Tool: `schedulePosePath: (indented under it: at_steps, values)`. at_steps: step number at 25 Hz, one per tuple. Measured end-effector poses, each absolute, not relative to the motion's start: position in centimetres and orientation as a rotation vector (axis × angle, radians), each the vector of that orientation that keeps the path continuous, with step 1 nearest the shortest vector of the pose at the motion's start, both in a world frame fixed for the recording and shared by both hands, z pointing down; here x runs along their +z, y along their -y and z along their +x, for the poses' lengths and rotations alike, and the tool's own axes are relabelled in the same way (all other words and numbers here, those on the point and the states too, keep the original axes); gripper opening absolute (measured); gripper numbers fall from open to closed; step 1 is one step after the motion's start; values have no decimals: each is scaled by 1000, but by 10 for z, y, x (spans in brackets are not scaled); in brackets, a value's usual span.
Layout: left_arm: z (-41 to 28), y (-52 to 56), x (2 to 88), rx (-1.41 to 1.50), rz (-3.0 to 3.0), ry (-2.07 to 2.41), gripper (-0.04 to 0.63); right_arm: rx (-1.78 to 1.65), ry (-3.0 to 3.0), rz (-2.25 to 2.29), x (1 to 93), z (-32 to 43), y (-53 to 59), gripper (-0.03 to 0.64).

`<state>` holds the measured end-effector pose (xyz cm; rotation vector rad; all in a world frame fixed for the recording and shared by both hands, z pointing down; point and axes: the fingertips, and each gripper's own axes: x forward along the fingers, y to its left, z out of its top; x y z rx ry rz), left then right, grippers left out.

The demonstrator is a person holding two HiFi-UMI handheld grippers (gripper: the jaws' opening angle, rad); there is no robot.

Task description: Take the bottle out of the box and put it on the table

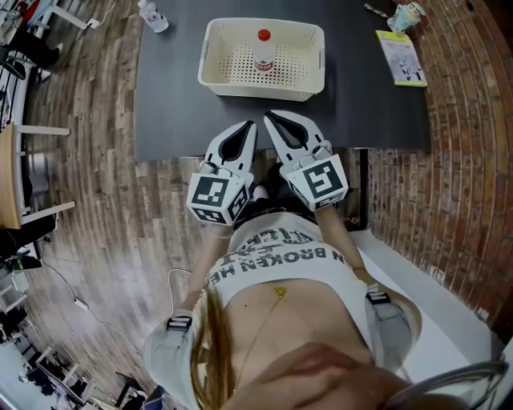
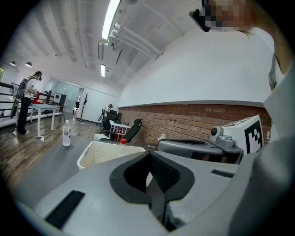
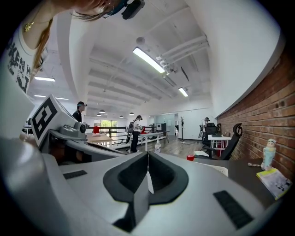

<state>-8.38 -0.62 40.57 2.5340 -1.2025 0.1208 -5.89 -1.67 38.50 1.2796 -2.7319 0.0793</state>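
A clear bottle with a red cap (image 1: pixel 263 50) stands upright inside a cream perforated box (image 1: pixel 216 76) on the dark table (image 1: pixel 361 104). My left gripper (image 1: pixel 251 126) and right gripper (image 1: pixel 270 118) hover side by side at the table's near edge, short of the box. Both are shut with nothing between the jaws. In the left gripper view the jaws (image 2: pixel 150 154) meet, with the box (image 2: pixel 97 156) and the red cap (image 2: pixel 122 141) beyond them. From the right gripper (image 3: pixel 147 155) only the cap (image 3: pixel 190 157) and the box rim (image 3: pixel 219 170) show.
A second clear bottle (image 1: pixel 152 16) stands on the table's far left corner. A yellow booklet (image 1: pixel 400 56) and a small figurine (image 1: pixel 405 14) lie at the far right. A brick wall runs along the right, wooden floor on the left. People stand at distant desks (image 2: pixel 25 103).
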Motion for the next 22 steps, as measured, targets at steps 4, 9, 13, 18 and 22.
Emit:
schedulePosePath:
  at_steps: [4,9,13,18,22]
  values:
    - [-70,27,406,125,2541,1195,3,89,2721,1285,387,-44,36,9]
    - [-56,51,404,140,2540,1209,3,98,2710,1280,385,-27,62,9]
    - [-49,68,404,124,2510,1228,3,93,2729,1253,383,-19,81,9]
    - [-44,87,401,119,2493,1285,2,84,2755,1202,381,-13,102,9]
    - [-35,100,403,118,2477,1323,3,74,2773,1150,381,-5,116,9]
